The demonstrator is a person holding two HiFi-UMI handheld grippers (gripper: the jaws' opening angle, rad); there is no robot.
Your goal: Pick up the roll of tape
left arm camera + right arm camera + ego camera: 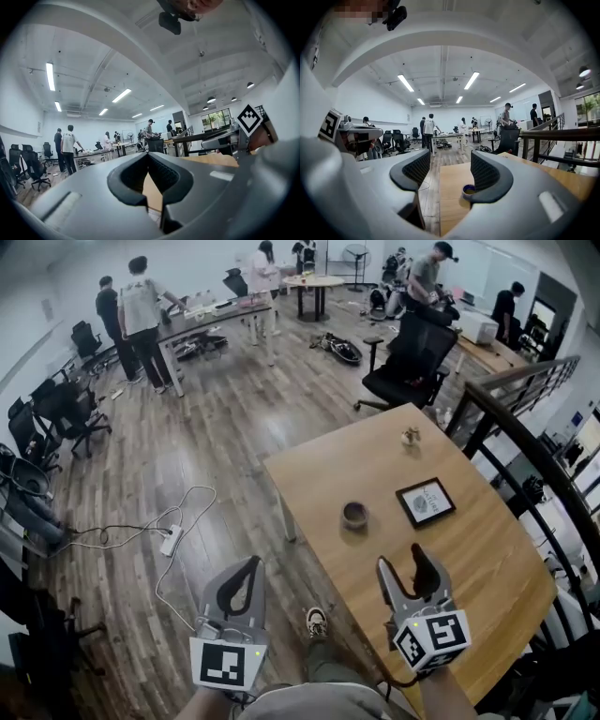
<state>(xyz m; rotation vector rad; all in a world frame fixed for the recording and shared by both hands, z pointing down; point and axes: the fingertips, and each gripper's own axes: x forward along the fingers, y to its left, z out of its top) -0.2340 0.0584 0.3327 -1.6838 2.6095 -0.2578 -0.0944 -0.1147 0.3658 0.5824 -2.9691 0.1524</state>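
The roll of tape (355,514), a small dark ring, lies flat on the wooden table (469,559) near its middle. In the right gripper view the roll of tape (468,190) shows just inside the right jaw, some way ahead of it. My right gripper (400,559) hovers over the table's near part, short of the roll, open with nothing between its jaws (450,176). My left gripper (254,562) hangs over the floor to the left of the table; its jaw tips meet (149,157), shut on nothing.
A black-framed picture (426,502) lies to the right of the roll, and a small figurine (411,436) stands near the far edge. A black railing (525,456) runs along the table's right side. A white cable and power strip (171,538) lie on the floor. Several people stand at far desks.
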